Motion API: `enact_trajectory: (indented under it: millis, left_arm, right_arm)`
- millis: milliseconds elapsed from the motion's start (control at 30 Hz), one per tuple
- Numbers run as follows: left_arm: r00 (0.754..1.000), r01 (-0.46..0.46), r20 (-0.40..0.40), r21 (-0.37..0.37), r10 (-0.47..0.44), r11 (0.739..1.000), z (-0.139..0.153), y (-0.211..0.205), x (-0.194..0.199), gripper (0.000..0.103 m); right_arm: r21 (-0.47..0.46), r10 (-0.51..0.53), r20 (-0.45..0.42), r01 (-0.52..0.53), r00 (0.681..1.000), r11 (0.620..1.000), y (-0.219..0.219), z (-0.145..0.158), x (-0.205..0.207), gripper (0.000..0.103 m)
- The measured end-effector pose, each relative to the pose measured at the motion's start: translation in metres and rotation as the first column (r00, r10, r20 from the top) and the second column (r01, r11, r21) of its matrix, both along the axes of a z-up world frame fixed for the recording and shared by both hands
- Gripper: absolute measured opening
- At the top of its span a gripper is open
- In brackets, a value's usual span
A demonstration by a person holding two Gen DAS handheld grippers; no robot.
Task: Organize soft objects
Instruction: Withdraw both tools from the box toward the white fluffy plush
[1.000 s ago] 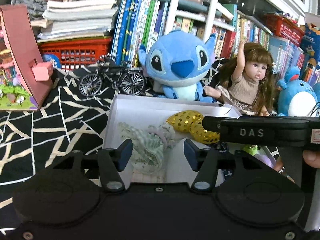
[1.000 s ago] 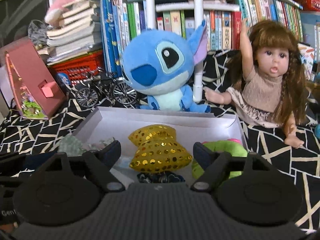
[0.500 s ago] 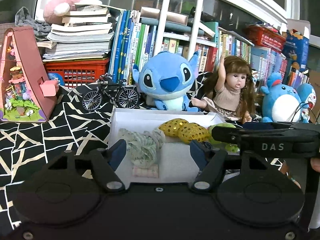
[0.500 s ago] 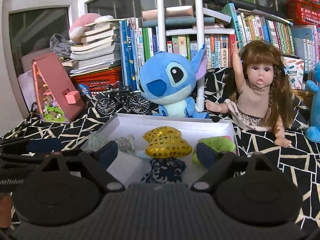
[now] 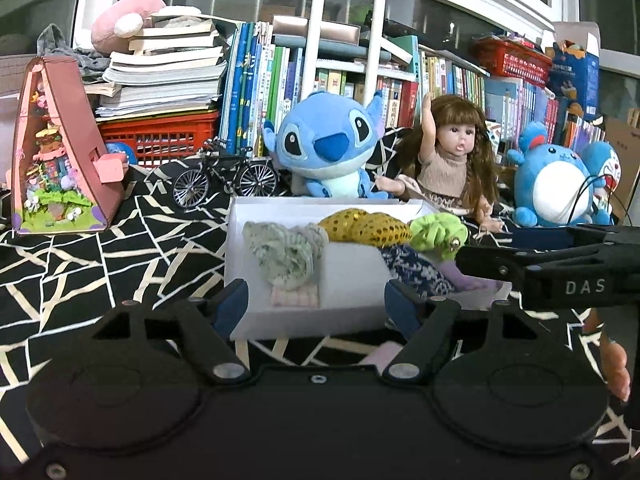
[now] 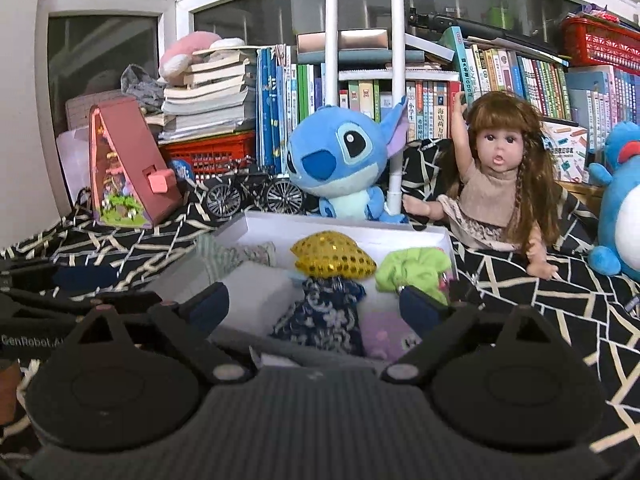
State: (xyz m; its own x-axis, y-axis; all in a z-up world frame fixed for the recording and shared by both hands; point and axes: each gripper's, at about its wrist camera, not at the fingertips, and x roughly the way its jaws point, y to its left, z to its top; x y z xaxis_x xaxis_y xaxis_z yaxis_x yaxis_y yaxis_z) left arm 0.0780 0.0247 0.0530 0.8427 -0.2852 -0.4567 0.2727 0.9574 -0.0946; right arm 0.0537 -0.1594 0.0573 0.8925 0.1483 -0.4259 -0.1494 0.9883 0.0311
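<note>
Box (image 5: 280, 322) of soft pieces straight ahead of both grippers, on the patterned cloth (image 5: 100, 264). Left to right inside: pale green bundle (image 5: 282, 258), gold sequin cushion (image 5: 366, 226), navy floral pouch (image 6: 326, 316) in front of it, lime scrunchie (image 6: 412, 268). Left gripper (image 5: 316, 306) opening, holding nothing, lined up on the bundle. Right gripper (image 6: 314, 306) opening, equally bare, nearer the pouch, lying lengthwise toward the fingers.

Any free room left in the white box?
Bare floor in the box middle, between the pale-green bundle and navy floral pouch. Right side is packed: gold sequin piece, green scrunchie.
</note>
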Motion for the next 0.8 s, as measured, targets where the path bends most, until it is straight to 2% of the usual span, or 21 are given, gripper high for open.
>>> enact_trajectory:
  millis: [500,800]
  left_arm:
    - [1.0,-0.012,0.008,0.065,0.012,0.998,-0.027,0.005,-0.024,0.075]
    - [1.0,-0.019,-0.005,0.066,0.019,0.998,-0.036,0.011,-0.03,0.073]
  right_arm:
    - [-0.042,-0.044,-0.011,0.044,0.999,0.998,-0.003,-0.028,-0.034,0.099]
    - [-0.079,-0.074,0.014,0.075,0.997,0.994,-0.003,-0.033,-0.05,0.101]
